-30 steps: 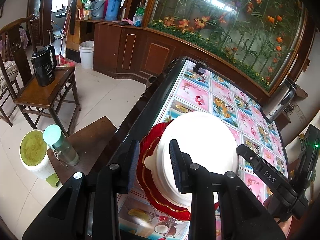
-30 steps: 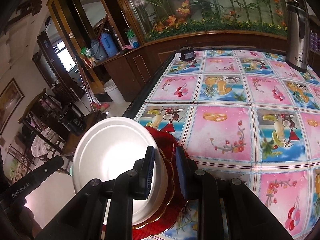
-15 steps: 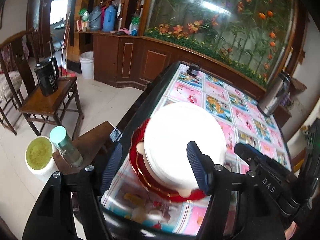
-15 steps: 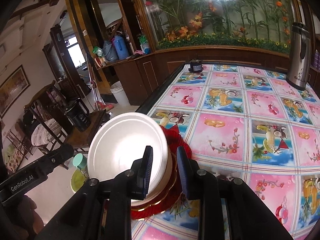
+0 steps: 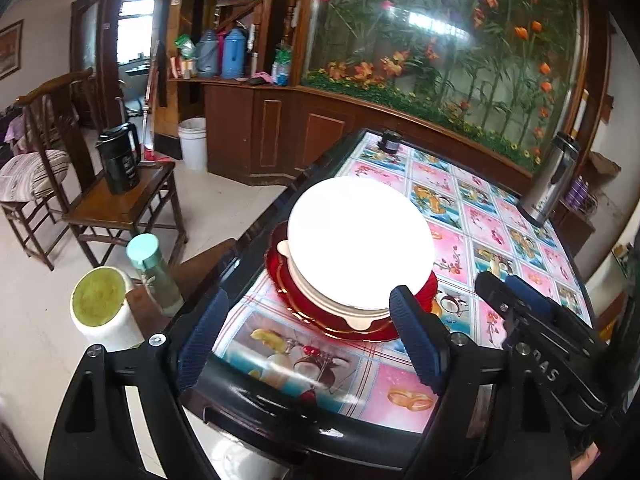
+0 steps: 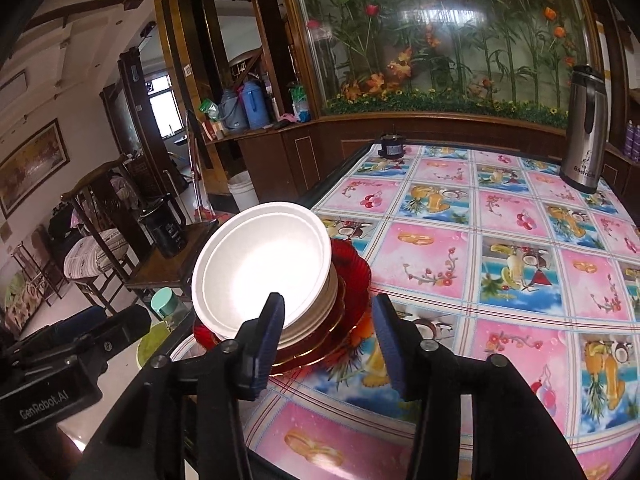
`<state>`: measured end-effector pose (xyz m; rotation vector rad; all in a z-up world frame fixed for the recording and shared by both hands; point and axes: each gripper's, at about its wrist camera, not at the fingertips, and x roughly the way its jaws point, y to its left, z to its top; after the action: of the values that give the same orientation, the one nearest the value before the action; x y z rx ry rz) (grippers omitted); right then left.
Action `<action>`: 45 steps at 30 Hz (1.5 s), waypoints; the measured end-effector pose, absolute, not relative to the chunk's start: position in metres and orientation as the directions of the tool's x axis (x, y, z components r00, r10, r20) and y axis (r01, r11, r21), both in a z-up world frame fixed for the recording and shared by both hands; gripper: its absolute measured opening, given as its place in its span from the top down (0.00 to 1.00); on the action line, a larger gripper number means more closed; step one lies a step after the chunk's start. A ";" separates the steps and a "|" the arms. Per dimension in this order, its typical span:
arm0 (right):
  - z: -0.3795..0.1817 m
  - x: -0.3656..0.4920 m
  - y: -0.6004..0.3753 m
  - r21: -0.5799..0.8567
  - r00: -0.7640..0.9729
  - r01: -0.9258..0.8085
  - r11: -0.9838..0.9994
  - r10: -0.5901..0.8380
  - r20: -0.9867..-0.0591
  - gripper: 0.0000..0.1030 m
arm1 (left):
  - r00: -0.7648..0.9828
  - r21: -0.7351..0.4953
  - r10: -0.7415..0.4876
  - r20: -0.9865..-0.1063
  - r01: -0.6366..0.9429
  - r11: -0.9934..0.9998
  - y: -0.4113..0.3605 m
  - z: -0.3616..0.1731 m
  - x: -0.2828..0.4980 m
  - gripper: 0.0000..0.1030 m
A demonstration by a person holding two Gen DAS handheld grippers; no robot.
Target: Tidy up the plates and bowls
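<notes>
Sitting beyond both spread claws (image 5: 308, 340) (image 6: 326, 340), bowl (image 6: 260, 272) tops plates (image 6: 344, 280).

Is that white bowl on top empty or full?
Empty. The white bowl shows only a bare, glossy inside in both views, sitting atop the stack on the red plate.

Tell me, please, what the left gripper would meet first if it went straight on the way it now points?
Probably the white bowl atop the stack on the red plate; the open left gripper points at it, though depth is unclear.
</notes>
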<state>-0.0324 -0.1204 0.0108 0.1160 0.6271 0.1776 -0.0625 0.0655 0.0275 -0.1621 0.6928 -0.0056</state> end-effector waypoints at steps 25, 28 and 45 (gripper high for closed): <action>0.026 -0.072 -0.102 0.106 0.850 -0.196 0.975 0.223 -0.477 0.43 | 0.821 -0.115 0.034 -0.571 -0.121 0.986 0.071 0.032 -0.086 0.19; 0.025 -0.075 -0.096 0.092 0.851 -0.217 0.972 0.234 -0.471 0.43 | 0.820 -0.128 0.023 -0.572 -0.117 0.985 0.072 0.031 -0.085 0.19; 0.017 -0.082 -0.072 0.020 0.845 -0.276 0.961 0.252 -0.471 0.43 | 0.778 -0.134 0.038 -0.628 -0.155 0.979 0.076 0.026 -0.070 0.19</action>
<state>-0.0820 -0.0720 0.0168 -0.0494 0.4906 0.2784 -0.0699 0.0763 0.0257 -0.1823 0.6728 0.1050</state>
